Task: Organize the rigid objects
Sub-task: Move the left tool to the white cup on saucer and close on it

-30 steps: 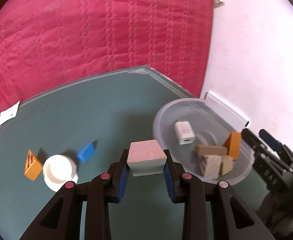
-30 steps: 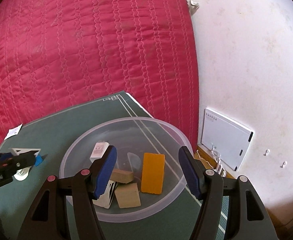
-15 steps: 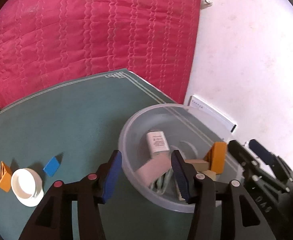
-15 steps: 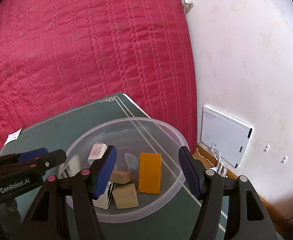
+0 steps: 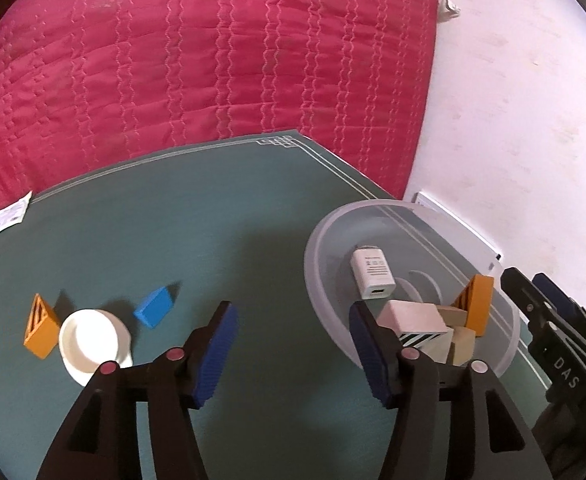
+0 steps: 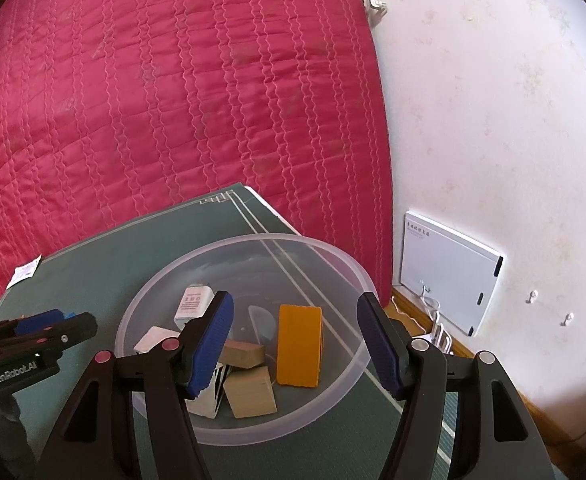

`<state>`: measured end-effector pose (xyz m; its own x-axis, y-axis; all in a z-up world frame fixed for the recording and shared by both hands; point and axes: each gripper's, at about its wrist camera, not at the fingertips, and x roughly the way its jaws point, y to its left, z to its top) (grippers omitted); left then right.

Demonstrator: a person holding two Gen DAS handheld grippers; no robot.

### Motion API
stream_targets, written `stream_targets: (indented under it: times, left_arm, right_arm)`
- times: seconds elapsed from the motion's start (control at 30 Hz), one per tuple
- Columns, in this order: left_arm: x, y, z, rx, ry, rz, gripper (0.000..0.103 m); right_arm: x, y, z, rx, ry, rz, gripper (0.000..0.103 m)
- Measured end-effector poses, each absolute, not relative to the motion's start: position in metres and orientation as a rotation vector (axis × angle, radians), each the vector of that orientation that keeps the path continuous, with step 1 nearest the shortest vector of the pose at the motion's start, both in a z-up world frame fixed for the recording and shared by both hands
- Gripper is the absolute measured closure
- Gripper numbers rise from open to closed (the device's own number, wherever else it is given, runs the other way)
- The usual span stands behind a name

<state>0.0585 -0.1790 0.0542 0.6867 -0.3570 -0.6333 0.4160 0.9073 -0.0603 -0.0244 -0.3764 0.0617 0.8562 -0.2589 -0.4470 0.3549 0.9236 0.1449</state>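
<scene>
While the two grippers are hanging over the green mat, the scene is reading like this, one camera after the other.

Left wrist view
- Left gripper [image 5: 293, 350]: its jaws are opening, spread apart with nothing between them, only bare green mat [image 5: 221, 248] showing in the gap.
- Pink block [image 5: 411, 318]: lying inside the clear bowl [image 5: 325, 216] at its near side, just past the gripper's right blue pad, resting on a black-and-white striped block [image 5: 421, 338].
- Bowl's other contents: a white charger [image 5: 373, 272] is sitting toward the far side; pale wooden blocks [image 5: 461, 344] and an orange block [image 5: 479, 302] are crowding the right.
- Left part of the mat: an orange triangle piece [image 5: 40, 330] is sitting just beside a white round lid [image 5: 93, 340], with a blue block [image 5: 153, 307] a little to the right of them.
- Right gripper [image 5: 545, 312]: poking in at the right edge, next to the bowl.
- Background: a red quilted cover [image 5: 213, 60] is filling the far side, and a paper tag [image 5: 9, 216] is lying at the mat's far left edge.

Right wrist view
- Right gripper [image 6: 295, 338]: its fingers are standing apart and gripping nothing, hovering over the clear bowl [image 6: 345, 264].
- Bowl contents: the orange block [image 6: 299, 346] is standing upright between the pads, the wooden blocks [image 6: 251, 390] lying nearer, the charger [image 6: 193, 304] farther left, the pink block [image 6: 153, 338] at the left.
- Left gripper [image 6: 49, 324]: reaching in from the left, its tip near the bowl's rim.
- Wall: a white panel [image 6: 449, 280] is leaning against it on the right.
</scene>
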Motion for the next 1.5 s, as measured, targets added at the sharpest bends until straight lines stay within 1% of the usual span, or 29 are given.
stream_targets:
  times: [0.27, 0.43, 0.5, 0.6, 0.9, 1.13, 1.5]
  left_arm:
    - [0.058, -0.160, 0.055, 0.065, 0.694, -0.381, 0.027]
    - [0.061, -0.142, 0.056, 0.036, 0.698, -0.344, 0.023]
    - [0.062, -0.133, 0.056, 0.019, 0.703, -0.330, 0.017]
    - [0.062, -0.123, 0.056, -0.001, 0.707, -0.306, 0.012]
    - [0.065, -0.083, 0.047, -0.054, 0.729, -0.204, 0.009]
    - [0.069, -0.065, 0.042, -0.067, 0.728, -0.134, 0.008]
    - [0.099, -0.071, 0.020, 0.078, 0.782, -0.041, 0.008]
  right_arm:
    - [-0.024, -0.376, 0.062, 0.225, 0.435, -0.326, 0.037]
    - [-0.024, -0.376, 0.062, 0.222, 0.436, -0.325, 0.036]
    - [-0.024, -0.376, 0.062, 0.222, 0.435, -0.326, 0.035]
    - [-0.023, -0.376, 0.062, 0.219, 0.437, -0.323, 0.034]
    - [-0.023, -0.376, 0.062, 0.215, 0.437, -0.323, 0.033]
    - [-0.022, -0.376, 0.062, 0.211, 0.438, -0.321, 0.033]
    - [-0.022, -0.374, 0.062, 0.209, 0.438, -0.321, 0.033]
